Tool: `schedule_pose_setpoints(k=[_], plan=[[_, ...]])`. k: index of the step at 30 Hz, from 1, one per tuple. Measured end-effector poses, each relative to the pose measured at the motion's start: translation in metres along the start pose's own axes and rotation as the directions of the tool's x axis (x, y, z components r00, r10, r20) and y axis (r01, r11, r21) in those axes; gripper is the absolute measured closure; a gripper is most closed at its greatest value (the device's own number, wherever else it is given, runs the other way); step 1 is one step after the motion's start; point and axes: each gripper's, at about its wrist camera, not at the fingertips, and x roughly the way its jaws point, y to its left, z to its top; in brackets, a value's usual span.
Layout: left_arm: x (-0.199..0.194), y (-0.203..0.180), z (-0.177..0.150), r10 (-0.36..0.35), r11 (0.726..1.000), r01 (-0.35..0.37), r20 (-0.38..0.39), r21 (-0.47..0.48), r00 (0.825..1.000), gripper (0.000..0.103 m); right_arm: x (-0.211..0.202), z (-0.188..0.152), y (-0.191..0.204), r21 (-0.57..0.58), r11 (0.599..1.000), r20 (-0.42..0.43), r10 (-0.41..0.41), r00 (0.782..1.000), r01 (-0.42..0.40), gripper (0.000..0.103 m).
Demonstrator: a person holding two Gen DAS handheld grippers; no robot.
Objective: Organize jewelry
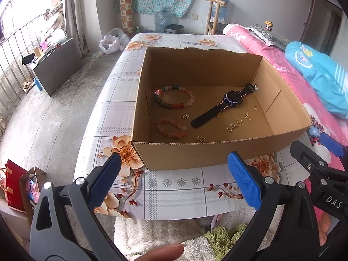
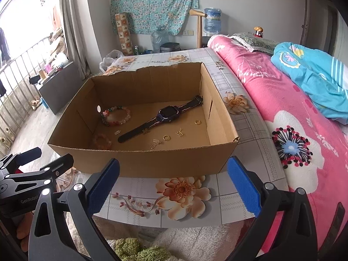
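The cardboard box (image 1: 217,152) holds 2 bead bracelets (image 1: 174,96), 1 watch (image 1: 232,99), and 2 gold rings (image 1: 239,121).

Left gripper (image 1: 174,181) and right gripper (image 2: 173,183): black frames, textured blue pads (image 1: 244,181), silver screws; white "DAS" and "GenRobot" lettering; bare fingertip (image 1: 162,252).

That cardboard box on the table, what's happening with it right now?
A person holds two grippers, left gripper and right gripper, both open and empty, just short of the cardboard box. Inside lie a watch, two beaded bracelets and small gold pieces. Nothing is gripped.
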Motion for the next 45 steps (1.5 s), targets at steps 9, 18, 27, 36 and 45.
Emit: schedule_pose_setpoints(k=[9,18,27,36,45], plan=[[0.009,-0.005,-0.002,0.003,1.000,-0.002,-0.036,0.017,0.999,0.008,0.010,-0.004,0.006,-0.014,1.000,-0.043,0.000,0.999,-0.001,0.007],[0.019,-0.005,-0.003,0.001,1.000,0.000,-0.075,0.009,0.997,0.008,0.018,-0.006,0.006,-0.017,1.000,-0.067,-0.008,0.998,0.007,0.007],[0.021,-0.006,-0.002,0.011,1.000,-0.010,-0.071,0.013,0.997,0.008,0.021,-0.005,0.006,-0.016,1.000,-0.076,-0.006,0.997,0.005,0.007],[0.028,-0.007,-0.001,0.015,1.000,-0.014,-0.090,0.017,0.996,0.008,0.025,-0.005,0.005,-0.015,1.000,-0.087,-0.001,0.996,0.000,0.006],[0.029,-0.008,0.001,0.019,1.000,-0.018,-0.091,0.017,0.996,0.008,0.028,-0.004,0.004,-0.006,1.000,-0.092,0.004,0.996,-0.004,0.007]])
